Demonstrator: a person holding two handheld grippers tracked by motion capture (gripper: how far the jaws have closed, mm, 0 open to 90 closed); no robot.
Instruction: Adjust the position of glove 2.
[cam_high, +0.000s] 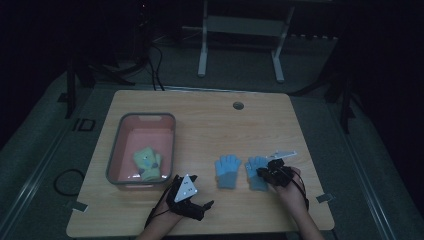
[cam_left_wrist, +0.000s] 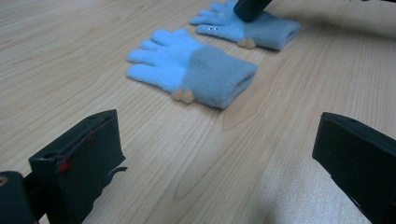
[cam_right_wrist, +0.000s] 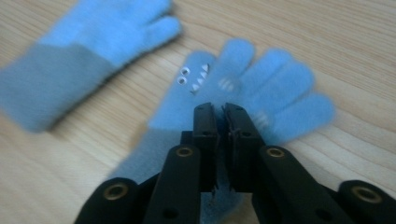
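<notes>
Two light-blue gloves with grey cuffs lie flat, side by side, on the wooden table (cam_high: 210, 120). The plain one (cam_high: 228, 172) (cam_left_wrist: 191, 70) (cam_right_wrist: 88, 42) is on the left. The one with a small face on it (cam_high: 255, 164) (cam_left_wrist: 261, 30) (cam_right_wrist: 243, 84) is on the right. My right gripper (cam_high: 262, 172) (cam_right_wrist: 219, 109) hovers over the face glove's palm, its jaws almost together with no fabric showing between them; its tip (cam_left_wrist: 250, 7) shows in the left gripper view. My left gripper (cam_high: 195, 191) (cam_left_wrist: 224, 154) rests near the front edge with jaws wide apart, facing the gloves with bare wood between them.
A grey bin (cam_high: 115, 150) with a pink floor stands at the left of the table, and a yellow-green glove (cam_high: 146, 162) lies in it. A round cable hole (cam_high: 238, 105) sits near the far edge. A white frame (cam_high: 240, 30) stands on the floor beyond the table.
</notes>
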